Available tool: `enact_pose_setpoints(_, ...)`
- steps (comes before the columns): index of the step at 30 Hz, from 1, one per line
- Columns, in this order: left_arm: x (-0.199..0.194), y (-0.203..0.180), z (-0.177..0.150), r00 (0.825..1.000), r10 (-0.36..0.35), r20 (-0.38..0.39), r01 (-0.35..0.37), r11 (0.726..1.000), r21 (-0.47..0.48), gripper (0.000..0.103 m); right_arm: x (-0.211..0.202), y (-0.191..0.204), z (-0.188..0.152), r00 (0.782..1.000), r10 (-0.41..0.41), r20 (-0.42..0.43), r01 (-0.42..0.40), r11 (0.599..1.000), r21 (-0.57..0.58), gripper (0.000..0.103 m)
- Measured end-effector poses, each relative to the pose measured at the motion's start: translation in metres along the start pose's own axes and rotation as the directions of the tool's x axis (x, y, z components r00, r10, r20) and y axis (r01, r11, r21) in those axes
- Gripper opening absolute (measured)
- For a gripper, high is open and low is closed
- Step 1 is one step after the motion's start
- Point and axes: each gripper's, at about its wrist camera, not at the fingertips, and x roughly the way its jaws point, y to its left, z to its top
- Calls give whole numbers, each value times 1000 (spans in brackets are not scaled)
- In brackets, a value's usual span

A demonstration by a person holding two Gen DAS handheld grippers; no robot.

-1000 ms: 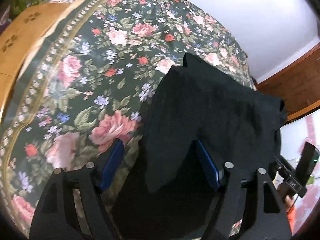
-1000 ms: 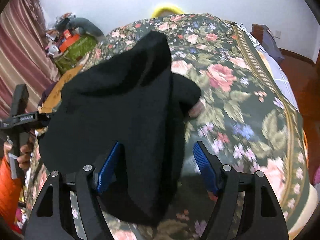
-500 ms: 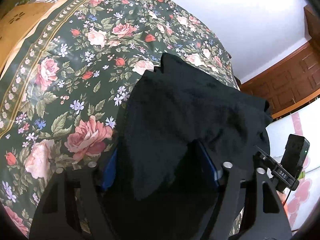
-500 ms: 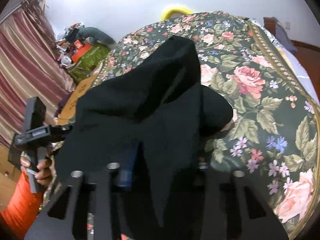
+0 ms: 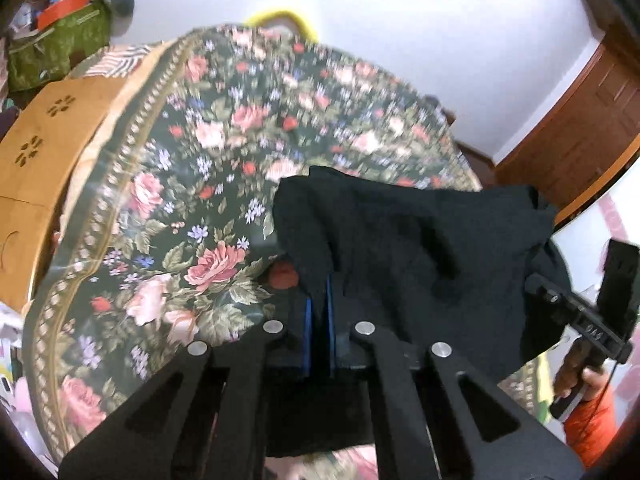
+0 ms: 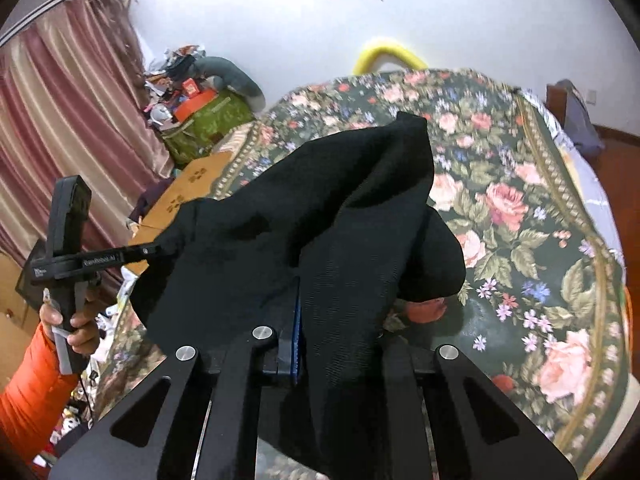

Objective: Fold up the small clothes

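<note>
A small black garment (image 5: 420, 248) hangs lifted above the floral bed cover (image 5: 192, 208), stretched between my two grippers. My left gripper (image 5: 318, 320) is shut on its near edge, blue pads pressed together with cloth between them. My right gripper (image 6: 298, 328) is shut on the other edge of the garment (image 6: 320, 220), and the cloth drapes over its right finger and hides it. Each gripper's handle shows in the other's view, the right one (image 5: 580, 320) and the left one (image 6: 68, 248).
The floral cover (image 6: 520, 240) spreads over the bed. A wooden board (image 5: 44, 148) lies along its left side. A green bag (image 6: 204, 128) and clutter stand by the pink curtain (image 6: 60, 120). A yellow hoop (image 6: 388, 54) is at the bed's far end. A wooden door (image 5: 580, 128) is at right.
Both grippers went from open around the garment's edge to shut on it. They then lifted it, so the cloth rose off the cover and both views tilted upward.
</note>
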Motion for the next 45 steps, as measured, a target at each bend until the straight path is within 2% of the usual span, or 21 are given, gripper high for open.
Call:
enact_pose_setpoints(4, -41, -7, -3, 999, -7, 52, 6, 1000, 11, 5, -28, 19, -1, 1000, 12, 27, -11, 1000, -14, 11)
enact_pose_setpoints(8, -85, -12, -21, 996, -13, 87, 11, 1000, 20, 5, -53, 41, -9, 998, 47, 38, -46, 999, -20, 11)
enact_pose_setpoints(14, -119, -9, -60, 996, 13, 84, -16, 999, 34, 5, -67, 64, -34, 994, 108, 5, -107, 994, -12, 11)
enact_pose_setpoints(16, -120, -7, -73, 997, 26, 67, -28, 999, 36, 5, -62, 65, -44, 993, 119, -22, -119, 993, -2, 11)
enact_pose_setpoints(20, -101, 5, -103, 998, 52, -20, -51, 998, 35, 5, -39, 62, -71, 988, 109, -113, -107, 994, 20, 12)
enact_pose_setpoints(22, -85, 10, -115, 994, 94, -55, -91, 994, 52, 5, -27, 57, -84, 984, 75, -159, -74, 997, 16, 12)
enact_pose_setpoints(23, -75, 12, -121, 988, 141, -67, -136, 988, 74, 5, -23, 55, -88, 983, 64, -171, -63, 998, 14, 16)
enact_pose_setpoints(28, -60, 21, -132, 967, 249, -57, -241, 964, 116, 9, -22, 40, -97, 983, 0, -185, 7, 999, 39, 20)
enact_pose_setpoints(30, -63, 22, -130, 957, 288, -43, -281, 952, 117, 10, -33, 40, -96, 984, -71, -162, 72, 997, 2, 27)
enact_pose_setpoints(31, -67, 23, -128, 957, 290, -35, -284, 953, 109, 10, -39, 42, -94, 984, -107, -143, 105, 994, -22, 29)
enact_pose_setpoints(33, -78, 24, -124, 960, 278, -12, -276, 957, 90, 10, -53, 46, -91, 987, -128, -101, 123, 991, -52, 34)
enact_pose_setpoints(36, -91, 9, -120, 963, 269, 30, -271, 952, 143, 12, -68, 57, -83, 990, -133, -44, 128, 987, -101, 36)
enact_pose_setpoints(38, -95, -7, -119, 967, 251, 49, -256, 948, 189, 19, -68, 71, -76, 993, -120, -19, 115, 982, -152, 39)
enact_pose_setpoints(40, -95, -23, -119, 972, 227, 64, -236, 945, 226, 36, -63, 83, -72, 995, -98, -14, 94, 977, -192, 46)
enact_pose_setpoints(42, -92, -43, -119, 981, 182, 74, -195, 944, 266, 43, -52, 97, -69, 997, -77, -15, 71, 969, -237, 50)
enact_pose_setpoints(45, -76, -65, -116, 990, 130, 49, -139, 943, 302, 49, -28, 112, -69, 998, -45, -44, 31, 962, -272, 52)
